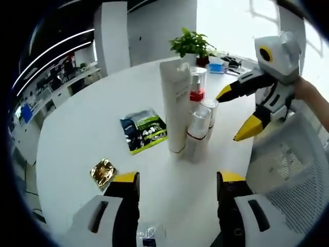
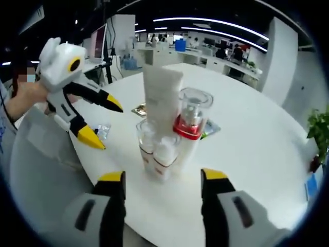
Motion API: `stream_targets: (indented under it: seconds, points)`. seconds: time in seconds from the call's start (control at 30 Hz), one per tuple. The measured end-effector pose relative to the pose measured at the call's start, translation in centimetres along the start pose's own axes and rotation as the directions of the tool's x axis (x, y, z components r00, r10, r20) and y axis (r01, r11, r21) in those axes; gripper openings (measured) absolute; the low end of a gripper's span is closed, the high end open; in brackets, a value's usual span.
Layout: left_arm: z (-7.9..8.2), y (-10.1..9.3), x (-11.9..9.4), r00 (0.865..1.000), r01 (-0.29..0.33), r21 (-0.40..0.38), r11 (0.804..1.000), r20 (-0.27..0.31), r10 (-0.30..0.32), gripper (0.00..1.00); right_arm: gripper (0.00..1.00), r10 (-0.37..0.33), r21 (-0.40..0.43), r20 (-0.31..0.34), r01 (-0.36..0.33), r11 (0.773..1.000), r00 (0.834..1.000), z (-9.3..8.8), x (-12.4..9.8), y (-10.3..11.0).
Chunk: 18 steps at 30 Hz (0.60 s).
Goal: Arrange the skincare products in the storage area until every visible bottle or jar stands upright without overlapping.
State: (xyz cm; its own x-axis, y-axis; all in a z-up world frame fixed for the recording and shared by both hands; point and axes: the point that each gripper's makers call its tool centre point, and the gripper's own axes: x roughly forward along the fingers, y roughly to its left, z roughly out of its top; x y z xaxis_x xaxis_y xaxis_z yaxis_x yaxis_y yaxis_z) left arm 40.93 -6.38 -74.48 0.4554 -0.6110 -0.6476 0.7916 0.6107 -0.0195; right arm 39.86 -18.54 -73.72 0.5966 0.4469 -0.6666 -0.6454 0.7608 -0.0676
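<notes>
White tabletop (image 1: 87, 128) carries a tight cluster of skincare products, all standing upright and touching or nearly touching one another. In the left gripper view, a tall white tube (image 1: 175, 105) is seen at the cluster's left, with a clear bottle with a red band (image 1: 197, 85) behind it and two small clear-capped bottles (image 1: 199, 128) beside it. The cluster stands ahead of the left gripper (image 1: 177, 188), well apart from its yellow-tipped jaws, which are spread wide with nothing between them. The right gripper (image 1: 241, 113) is seen entering from the right, its jaws parted and empty, the tips near the small bottles but apart from them. A green-and-black sachet (image 1: 144, 129) lies flat to the left of the tube, and a gold foil packet (image 1: 103, 172) lies nearer the left gripper. A potted plant (image 1: 193, 45) is seen at the far edge.

In the right gripper view, the same cluster stands just ahead of the right gripper (image 2: 162, 180), whose jaws are spread and hold nothing. The left gripper (image 2: 103, 121) is seen at the left, held in a person's hand (image 2: 28, 98), jaws apart.
</notes>
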Motion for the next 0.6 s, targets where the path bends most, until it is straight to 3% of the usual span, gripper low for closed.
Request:
stream_targets:
  seconds: [0.6]
  points:
    - [-0.3, 1.2, -4.7, 0.999, -0.030, 0.002, 1.000, -0.013, 0.030, 0.82, 0.82, 0.021, -0.009, 0.033, -0.021, 1.000, 0.999, 2.4, -1.6, 1.6]
